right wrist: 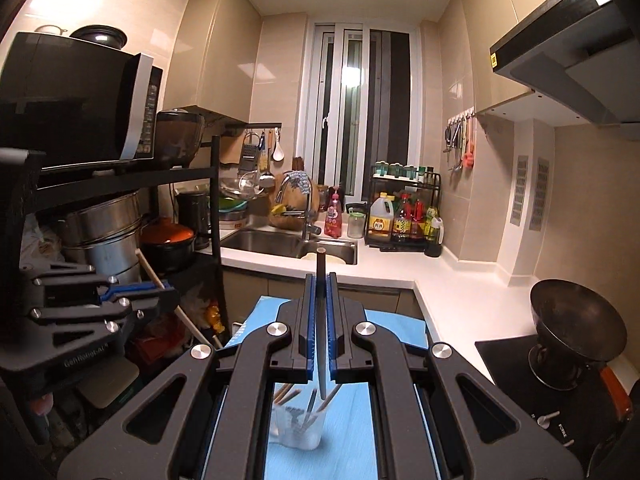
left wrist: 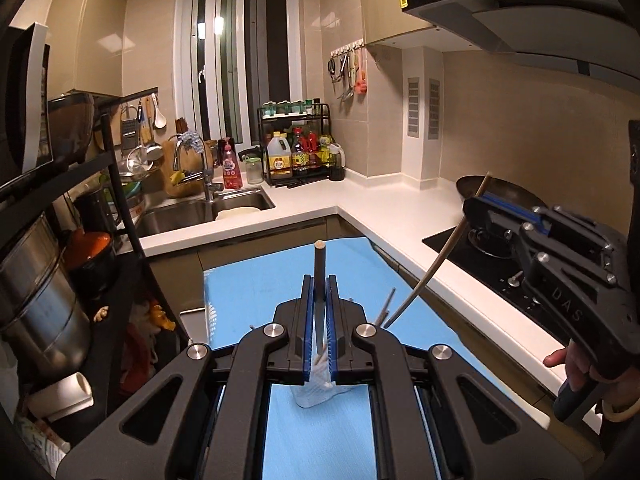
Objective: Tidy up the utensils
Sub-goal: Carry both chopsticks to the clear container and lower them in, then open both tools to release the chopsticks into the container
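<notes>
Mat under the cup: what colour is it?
Light blue mat, plain with no pattern; it shows best in the right wrist view, under the clear cup.

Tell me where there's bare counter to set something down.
Free: the white countertop along the corner, between the condiment rack and the wok on the stove. The blue mat is bare around the clear cup. Crowded: the sink side and the shelf rack of pots.

Beige-tiled kitchen (right wrist: 472, 92), white counter (left wrist: 384, 204), dark window (left wrist: 240, 60)
</notes>
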`<action>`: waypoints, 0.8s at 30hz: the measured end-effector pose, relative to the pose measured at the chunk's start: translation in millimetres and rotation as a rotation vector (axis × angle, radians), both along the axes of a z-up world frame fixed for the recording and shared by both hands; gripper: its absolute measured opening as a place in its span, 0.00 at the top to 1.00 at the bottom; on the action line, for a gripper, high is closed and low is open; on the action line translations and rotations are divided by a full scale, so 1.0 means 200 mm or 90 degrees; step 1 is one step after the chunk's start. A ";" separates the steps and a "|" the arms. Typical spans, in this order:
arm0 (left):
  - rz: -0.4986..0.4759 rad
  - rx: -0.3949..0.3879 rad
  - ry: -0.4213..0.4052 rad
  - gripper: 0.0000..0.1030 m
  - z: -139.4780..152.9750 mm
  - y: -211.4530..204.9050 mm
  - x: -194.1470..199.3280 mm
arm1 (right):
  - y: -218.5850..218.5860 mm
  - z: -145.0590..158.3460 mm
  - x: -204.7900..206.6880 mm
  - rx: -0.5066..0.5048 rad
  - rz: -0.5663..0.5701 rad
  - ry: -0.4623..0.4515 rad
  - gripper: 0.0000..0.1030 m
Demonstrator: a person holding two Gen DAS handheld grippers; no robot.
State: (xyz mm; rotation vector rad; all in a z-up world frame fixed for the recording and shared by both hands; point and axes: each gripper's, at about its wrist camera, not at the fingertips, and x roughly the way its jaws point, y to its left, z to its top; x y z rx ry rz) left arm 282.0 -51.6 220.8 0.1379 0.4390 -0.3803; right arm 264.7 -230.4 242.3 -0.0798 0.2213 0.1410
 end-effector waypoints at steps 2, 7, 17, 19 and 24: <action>0.002 0.006 0.010 0.95 -0.03 -0.01 0.05 | 0.00 -0.01 0.05 0.003 -0.004 -0.001 0.95; 0.012 0.022 0.036 0.95 -0.13 -0.02 0.18 | 0.00 -0.12 0.20 0.016 -0.006 0.033 0.95; 0.028 0.032 0.073 0.94 -0.32 -0.02 0.37 | 0.00 -0.36 0.34 0.024 0.009 0.104 0.94; 0.034 0.034 0.060 0.94 -0.33 -0.02 0.37 | 0.00 -0.39 0.35 0.024 0.012 0.115 0.83; 0.095 0.018 0.008 0.17 -0.32 0.02 0.33 | -0.01 -0.43 0.32 0.034 0.004 0.105 0.42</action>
